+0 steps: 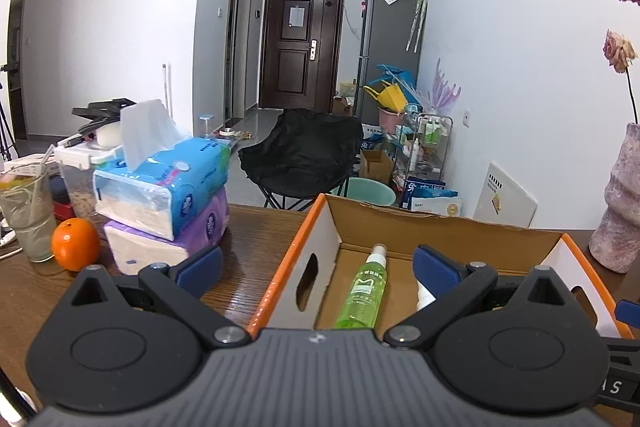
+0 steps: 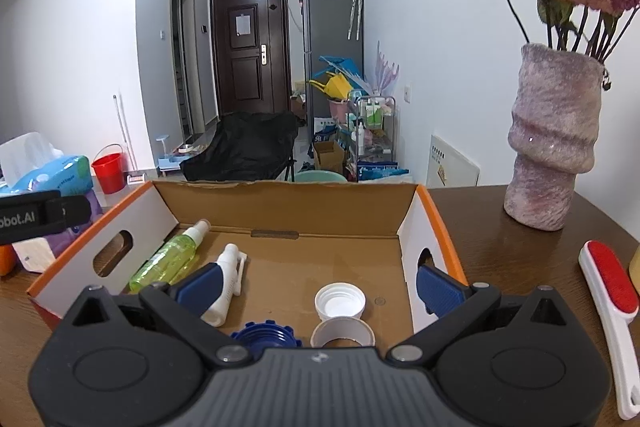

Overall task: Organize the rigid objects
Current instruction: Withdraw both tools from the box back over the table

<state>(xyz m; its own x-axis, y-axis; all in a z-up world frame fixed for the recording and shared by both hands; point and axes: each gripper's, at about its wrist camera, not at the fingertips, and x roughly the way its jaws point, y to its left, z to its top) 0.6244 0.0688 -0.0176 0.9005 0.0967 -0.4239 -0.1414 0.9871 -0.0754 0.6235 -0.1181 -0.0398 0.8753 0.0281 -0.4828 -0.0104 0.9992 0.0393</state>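
Note:
An open cardboard box (image 2: 288, 203) with orange rims stands on the wooden table; it also shows in the left wrist view (image 1: 440, 227). Inside lie a green spray bottle (image 2: 168, 259), also in the left wrist view (image 1: 362, 291), a white spray bottle (image 2: 226, 287), a white cap (image 2: 340, 301), a tape ring (image 2: 342, 333) and a blue lid (image 2: 264, 335). My right gripper (image 2: 316, 285) is open and empty above the box's near side. My left gripper (image 1: 318, 267) is open and empty over the box's left wall.
An orange (image 1: 75, 243), a glass (image 1: 28, 211) and stacked tissue packs (image 1: 168, 199) sit left of the box. A pink vase with dried roses (image 2: 552, 135) and a red-and-white lint brush (image 2: 612, 307) sit to the right. A black chair (image 1: 304, 151) stands beyond the table.

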